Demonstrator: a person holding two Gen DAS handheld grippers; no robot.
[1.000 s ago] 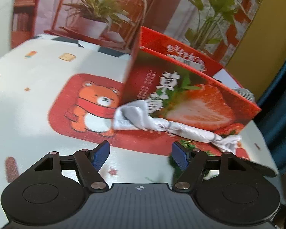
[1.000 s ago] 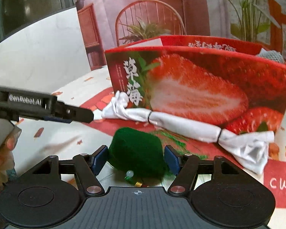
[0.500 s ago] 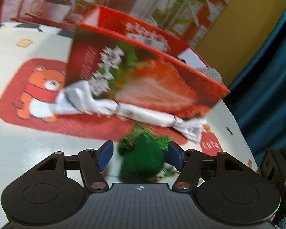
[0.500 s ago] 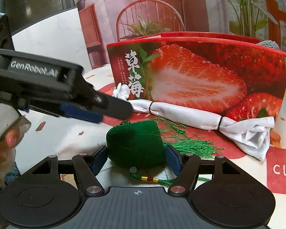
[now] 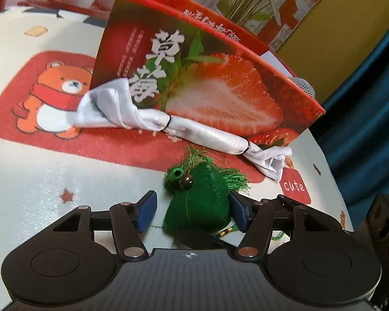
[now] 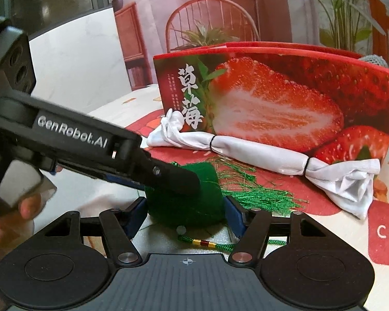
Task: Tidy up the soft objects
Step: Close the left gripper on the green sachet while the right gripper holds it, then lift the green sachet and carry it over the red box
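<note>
Your left gripper (image 5: 192, 208) has swung over from the bear print; the green pouch (image 5: 198, 202), a second ago outside its fingers, now sits between them. Only the right camera shows your hand (image 6: 18, 210) and the left gripper's finger across the pouch (image 6: 186, 194). The left gripper is half open, one pad clear of the pouch. Your right gripper (image 6: 185, 212) grips the pouch on the tablecloth (image 5: 39, 176), before the white roll (image 5: 194, 129) and strawberry box (image 5: 220, 77).
</note>
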